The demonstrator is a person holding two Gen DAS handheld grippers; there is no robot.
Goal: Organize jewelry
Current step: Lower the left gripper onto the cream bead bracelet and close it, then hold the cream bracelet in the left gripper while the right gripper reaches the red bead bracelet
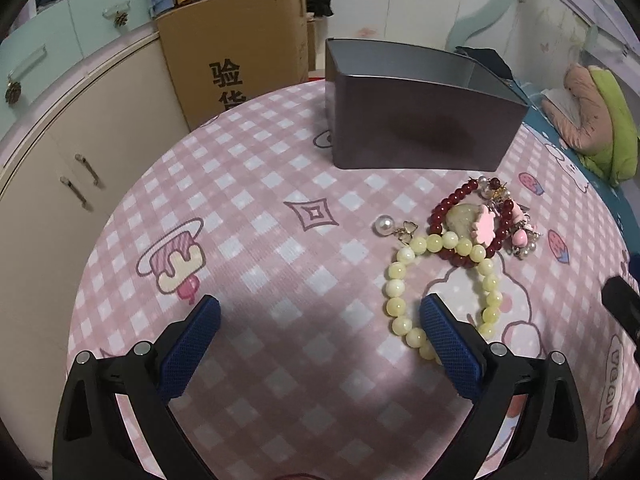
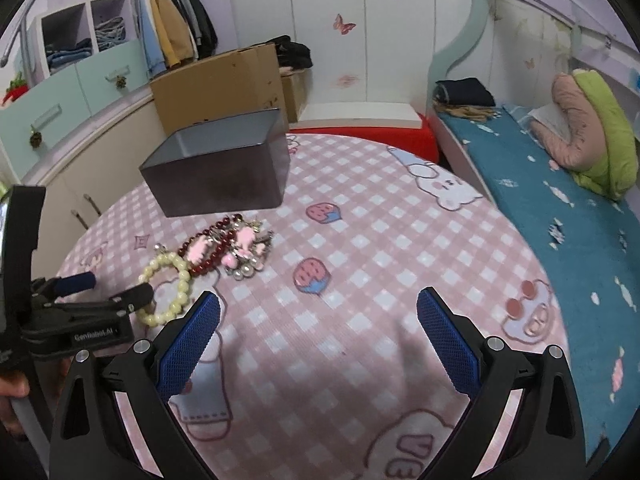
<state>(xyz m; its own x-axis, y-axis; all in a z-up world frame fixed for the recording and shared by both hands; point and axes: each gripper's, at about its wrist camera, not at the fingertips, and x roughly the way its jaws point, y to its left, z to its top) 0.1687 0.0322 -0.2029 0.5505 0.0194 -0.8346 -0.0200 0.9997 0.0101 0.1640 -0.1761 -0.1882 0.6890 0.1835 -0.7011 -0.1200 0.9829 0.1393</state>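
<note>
A pale yellow bead bracelet [image 1: 400, 276] lies on the pink checked table; it also shows in the right wrist view [image 2: 181, 280]. A dark red bead bracelet [image 1: 448, 202] with a pink charm [image 1: 486, 226] overlaps it, next to pearl and pink trinkets [image 1: 520, 232] and a pearl earring [image 1: 383, 225]. An open grey metal box [image 1: 416, 128] stands behind them, also in the right wrist view [image 2: 224, 176]. My left gripper [image 1: 320, 312] is open and empty, its right finger over the yellow bracelet. My right gripper [image 2: 318, 312] is open and empty, right of the jewelry.
A cardboard box [image 1: 240, 68] and cream cabinets [image 1: 72, 168] stand left of the table. A bed with a blue sheet [image 2: 560, 208] and a green and pink pillow [image 2: 592, 132] lies to the right. The left gripper [image 2: 94, 292] shows at the right view's left edge.
</note>
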